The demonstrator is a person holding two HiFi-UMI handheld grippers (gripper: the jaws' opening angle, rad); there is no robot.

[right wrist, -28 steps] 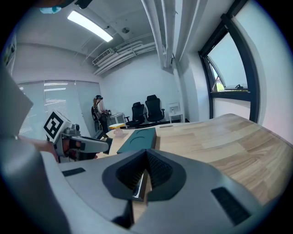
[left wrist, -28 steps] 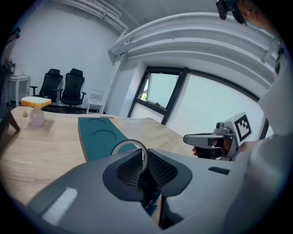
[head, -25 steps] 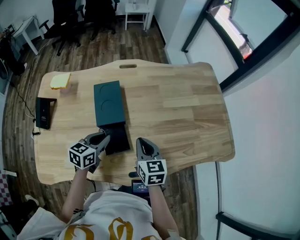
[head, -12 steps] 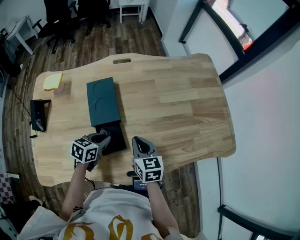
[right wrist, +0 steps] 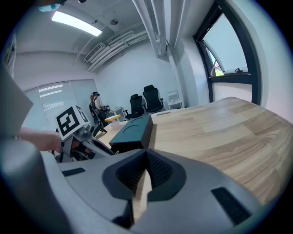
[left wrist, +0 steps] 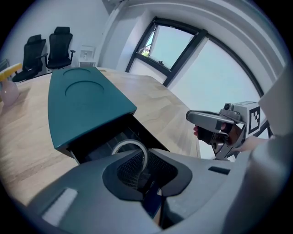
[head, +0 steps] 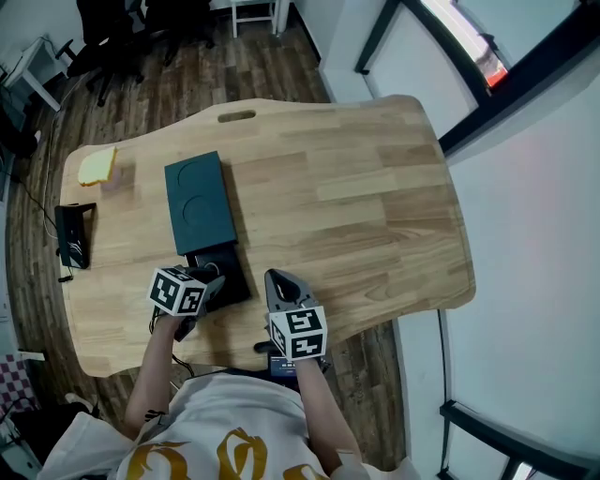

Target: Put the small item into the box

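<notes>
A teal box (head: 197, 204) lies on the wooden table (head: 356, 197), its black drawer (head: 228, 267) pulled out toward me. My left gripper (head: 210, 284) hovers at the drawer's near left corner, shut on a small whitish ring (left wrist: 124, 147) that stands over the open drawer (left wrist: 103, 139). In the left gripper view the teal lid (left wrist: 82, 98) stretches away beyond the ring. To the right of the drawer, my right gripper (head: 280, 284) is shut with nothing in it, just above the table's front part. The right gripper view shows the box (right wrist: 132, 130) and the left gripper (right wrist: 84, 137) at its left.
A yellow item (head: 95, 166) lies at the table's far left corner, and a black device (head: 73, 234) sits at the left edge. Office chairs (head: 103, 23) stand on the floor beyond. The table's front edge runs just under both grippers. A window wall lies to the right.
The left gripper has edged a little closer to the drawer with the ring. The head view has shifted slightly; the right gripper stays where it was.
</notes>
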